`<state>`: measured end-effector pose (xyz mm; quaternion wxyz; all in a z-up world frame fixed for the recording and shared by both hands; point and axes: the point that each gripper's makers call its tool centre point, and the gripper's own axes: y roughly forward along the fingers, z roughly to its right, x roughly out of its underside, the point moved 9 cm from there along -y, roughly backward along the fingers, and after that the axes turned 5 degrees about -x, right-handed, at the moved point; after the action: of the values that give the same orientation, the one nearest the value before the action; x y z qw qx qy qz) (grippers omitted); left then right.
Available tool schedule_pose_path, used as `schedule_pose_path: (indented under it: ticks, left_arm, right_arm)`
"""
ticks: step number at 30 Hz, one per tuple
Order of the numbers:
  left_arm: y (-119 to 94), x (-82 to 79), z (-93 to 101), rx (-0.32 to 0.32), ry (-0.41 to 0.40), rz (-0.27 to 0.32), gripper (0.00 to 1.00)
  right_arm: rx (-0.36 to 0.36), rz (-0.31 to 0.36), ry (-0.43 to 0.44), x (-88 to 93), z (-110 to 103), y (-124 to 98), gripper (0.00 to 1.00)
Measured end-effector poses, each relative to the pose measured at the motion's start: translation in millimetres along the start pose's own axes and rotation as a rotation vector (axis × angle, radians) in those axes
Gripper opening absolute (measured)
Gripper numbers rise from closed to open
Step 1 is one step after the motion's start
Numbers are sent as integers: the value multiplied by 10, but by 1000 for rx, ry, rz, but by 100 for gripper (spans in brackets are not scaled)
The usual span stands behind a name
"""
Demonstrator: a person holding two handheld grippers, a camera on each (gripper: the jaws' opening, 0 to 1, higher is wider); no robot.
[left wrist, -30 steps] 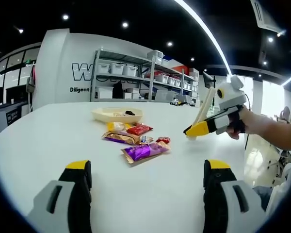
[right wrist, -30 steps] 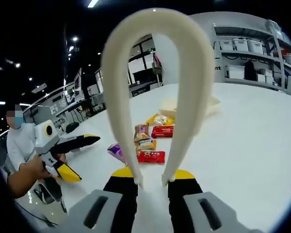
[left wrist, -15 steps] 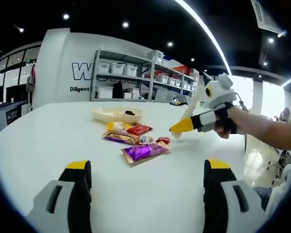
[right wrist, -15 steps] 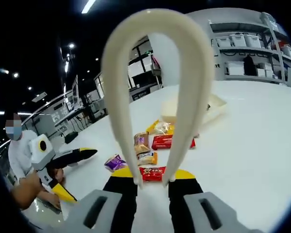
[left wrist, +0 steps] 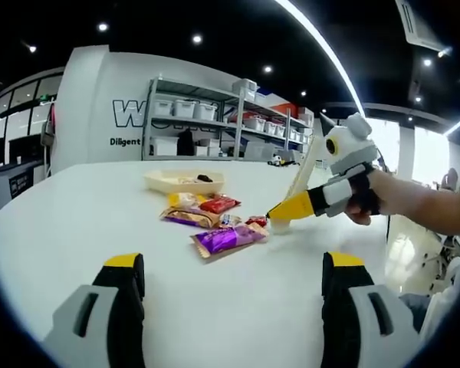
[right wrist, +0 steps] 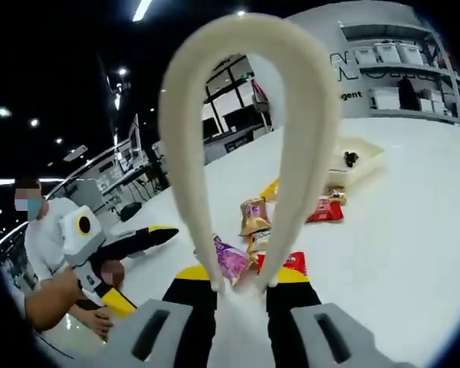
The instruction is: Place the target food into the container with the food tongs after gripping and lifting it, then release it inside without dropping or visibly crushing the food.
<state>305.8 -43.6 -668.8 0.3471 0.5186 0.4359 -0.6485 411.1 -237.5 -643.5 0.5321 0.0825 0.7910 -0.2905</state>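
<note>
Left claw (left wrist: pixel 228 285) jaws wide apart; right claw (right wrist: pixel 241 277) clamped on tongs (right wrist: pixel 245 115) (hand-held).

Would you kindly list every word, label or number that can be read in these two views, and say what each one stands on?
"Diligent", small dark print on the white wall, cut off by the shelving.
"W", a large letter on that wall; the rest is hidden.
Snack packets: print too small and blurred to read.

Snack packets (left wrist: pixel 215 221) lie on the table (left wrist: pixel 77 222), the tray (left wrist: pixel 185 181) just behind them.
</note>
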Motion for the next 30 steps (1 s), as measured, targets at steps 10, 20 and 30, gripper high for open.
schedule_pose_path:
  ticks: [10, 20, 30]
  left_arm:
    - [-11, 1, 0, 6, -9, 6, 95]
    - [-39, -25, -13, -14, -1, 43, 95]
    - [-35, -19, -6, -9, 2, 36, 95]
  right_arm:
    - [-4, -40, 36, 13, 87, 135, 19]
    - [-48, -57, 40, 45, -210, 4, 19]
    - [-169, -71, -111, -225, -57, 120, 20]
